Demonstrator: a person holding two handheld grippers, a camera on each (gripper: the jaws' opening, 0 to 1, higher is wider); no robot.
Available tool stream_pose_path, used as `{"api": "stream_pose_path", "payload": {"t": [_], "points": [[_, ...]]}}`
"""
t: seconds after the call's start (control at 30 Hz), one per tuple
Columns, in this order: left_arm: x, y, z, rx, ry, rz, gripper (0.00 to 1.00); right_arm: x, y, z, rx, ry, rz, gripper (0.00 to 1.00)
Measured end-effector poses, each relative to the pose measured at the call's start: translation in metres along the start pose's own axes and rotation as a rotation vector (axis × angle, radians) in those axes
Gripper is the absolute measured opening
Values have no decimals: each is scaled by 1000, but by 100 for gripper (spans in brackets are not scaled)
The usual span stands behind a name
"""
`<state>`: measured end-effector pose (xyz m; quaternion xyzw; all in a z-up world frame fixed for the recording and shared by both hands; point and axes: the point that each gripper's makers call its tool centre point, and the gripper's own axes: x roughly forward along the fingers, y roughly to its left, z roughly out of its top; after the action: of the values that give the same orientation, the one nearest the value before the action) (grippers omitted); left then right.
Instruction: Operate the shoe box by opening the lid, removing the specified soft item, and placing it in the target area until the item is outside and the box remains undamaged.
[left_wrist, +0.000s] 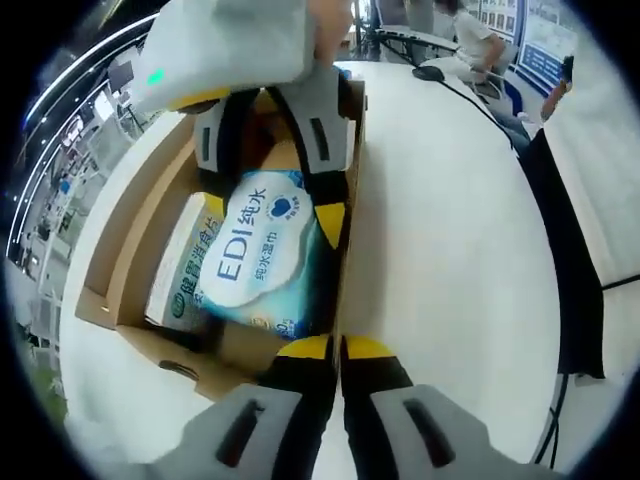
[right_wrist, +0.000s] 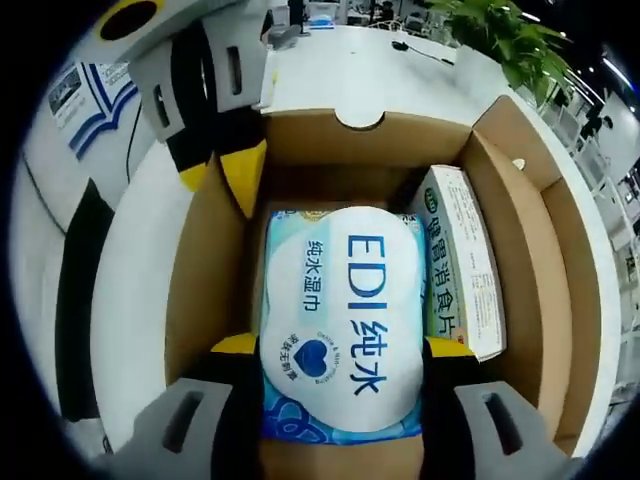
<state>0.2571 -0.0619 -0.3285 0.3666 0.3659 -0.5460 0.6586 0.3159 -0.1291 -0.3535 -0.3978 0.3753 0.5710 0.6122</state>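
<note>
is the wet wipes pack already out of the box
No, the wet wipes pack lies inside the open cardboard box, beside a white carton, with the right gripper closed on its near end.

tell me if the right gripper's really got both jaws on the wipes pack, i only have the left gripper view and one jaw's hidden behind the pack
Observer: Yes. In the right gripper view the right gripper has a yellow tip against each long side of the wipes pack.
Operator: what's the end wall behind that gripper like
Observer: The shoe box end wall stands upright with a half-round notch in its rim. I see no tear.
Operator: and how's my left gripper sitting on the box
Observer: The left gripper is at the side wall's rim and seems to pinch it, one tip inside and one outside.
</note>
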Motion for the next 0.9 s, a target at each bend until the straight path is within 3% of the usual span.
{"api": "stream_pose_path", "payload": {"t": [0.43, 0.9], "points": [[0, -1, 0, -2, 1, 2, 2, -13, -1, -34, -7, 49, 8, 61], [0, -1, 0, -2, 2, 1, 2, -23, -1, -59, -18, 104, 16, 61]]}}
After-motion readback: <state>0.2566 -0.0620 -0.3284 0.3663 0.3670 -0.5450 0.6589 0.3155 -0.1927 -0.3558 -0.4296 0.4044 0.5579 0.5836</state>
